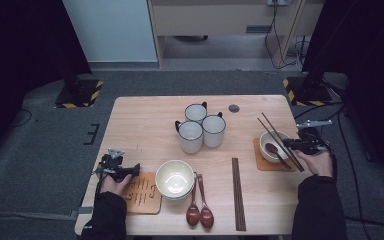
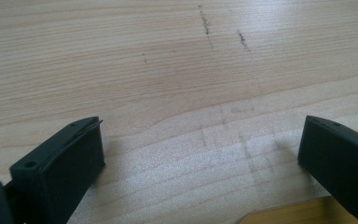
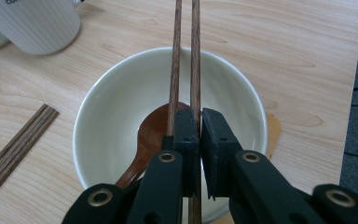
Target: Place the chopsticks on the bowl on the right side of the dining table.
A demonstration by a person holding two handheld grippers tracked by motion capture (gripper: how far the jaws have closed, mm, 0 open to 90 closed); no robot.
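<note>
Over the bowl (image 3: 168, 135), the right gripper (image 3: 199, 135) pinches two chopsticks (image 3: 185, 56); next, prob. lay them across its rim & let go.

On the surface (image 1: 145, 112), three mugs (image 1: 200, 127) stand touching one another behind the middle. Before them, toward the person's side, a bowl (image 1: 174, 178) sits just right of a mat (image 1: 142, 193) at the left front. Two spoons (image 1: 200, 210) lie side by side just right of that bowl, and a bundle of chopsticks (image 1: 237, 192) lies further right, running front to back. At the right edge a second bowl (image 3: 121, 116) rests on a coaster (image 1: 260, 162), with a spoon (image 3: 151, 135) lying in it. A pair of chopsticks (image 3: 186, 56) crosses above this bowl, one stick between the right gripper's (image 3: 200, 126) fingers, the other just beside them. The left gripper (image 1: 117, 167) lies at the left edge, just behind the mat.
</note>
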